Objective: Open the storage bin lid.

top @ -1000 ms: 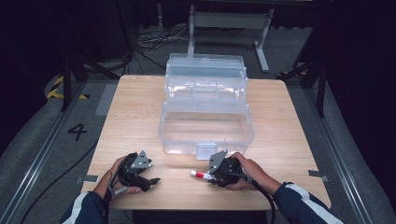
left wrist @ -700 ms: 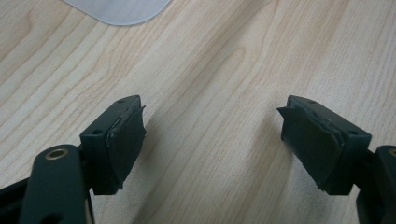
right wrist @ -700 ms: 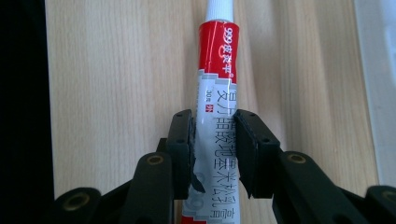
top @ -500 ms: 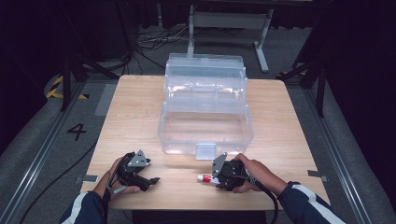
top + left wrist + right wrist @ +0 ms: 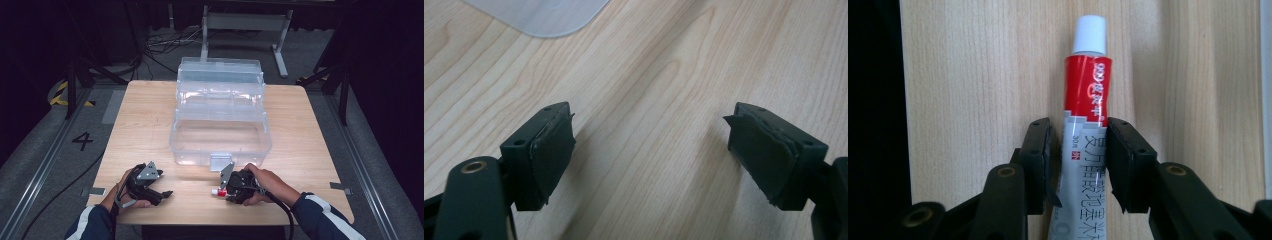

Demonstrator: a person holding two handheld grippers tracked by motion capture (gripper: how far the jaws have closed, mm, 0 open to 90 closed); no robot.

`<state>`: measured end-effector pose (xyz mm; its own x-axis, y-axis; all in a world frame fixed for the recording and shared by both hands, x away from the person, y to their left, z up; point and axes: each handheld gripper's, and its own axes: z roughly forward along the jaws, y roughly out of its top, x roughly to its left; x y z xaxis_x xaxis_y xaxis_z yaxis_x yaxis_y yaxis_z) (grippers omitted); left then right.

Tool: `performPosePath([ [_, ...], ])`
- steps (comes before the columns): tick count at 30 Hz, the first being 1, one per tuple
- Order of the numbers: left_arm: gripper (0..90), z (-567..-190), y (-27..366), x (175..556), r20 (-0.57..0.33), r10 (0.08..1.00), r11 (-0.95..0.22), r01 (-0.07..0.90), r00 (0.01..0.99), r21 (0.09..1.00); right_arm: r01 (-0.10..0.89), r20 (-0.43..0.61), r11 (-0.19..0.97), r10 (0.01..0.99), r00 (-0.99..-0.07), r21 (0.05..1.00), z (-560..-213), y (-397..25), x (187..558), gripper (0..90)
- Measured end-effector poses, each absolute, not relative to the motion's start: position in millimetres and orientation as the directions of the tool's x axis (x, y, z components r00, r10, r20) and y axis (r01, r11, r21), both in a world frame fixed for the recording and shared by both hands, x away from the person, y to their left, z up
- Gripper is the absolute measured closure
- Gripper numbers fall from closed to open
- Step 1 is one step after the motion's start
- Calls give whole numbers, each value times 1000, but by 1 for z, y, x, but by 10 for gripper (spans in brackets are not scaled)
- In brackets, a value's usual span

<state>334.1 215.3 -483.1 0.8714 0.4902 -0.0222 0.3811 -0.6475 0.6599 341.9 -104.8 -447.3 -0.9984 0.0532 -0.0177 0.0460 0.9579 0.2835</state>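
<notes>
Your right gripper (image 5: 223, 190) has drawn the tube (image 5: 1082, 131) back toward the table's (image 5: 150, 125) near edge, jaws clamped on it; your left gripper (image 5: 161, 194) gapes wide, empty.

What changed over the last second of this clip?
The right hand-held gripper, shut on the tube, slid a little to the right along the table's near edge, taking the tube with it. The left hand-held gripper stayed open in place, and the clear box did not move.

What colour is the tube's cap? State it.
White, above a red band on the tube; the cap shows best in the right gripper view.
</notes>
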Motion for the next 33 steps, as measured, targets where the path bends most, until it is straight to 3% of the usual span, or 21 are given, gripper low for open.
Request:
performPosePath([
  [4, 169, -485, 216, 334, -20, 483, -637, 367, 875, 678, 41, -13, 953, 48, -999, 299, -448, -107, 343, 702],
  [33, 155, -487, 215, 336, -26, 481, -632, 366, 877, 683, 61, -64, 921, 92, -994, 384, -412, -148, 346, 707],
])
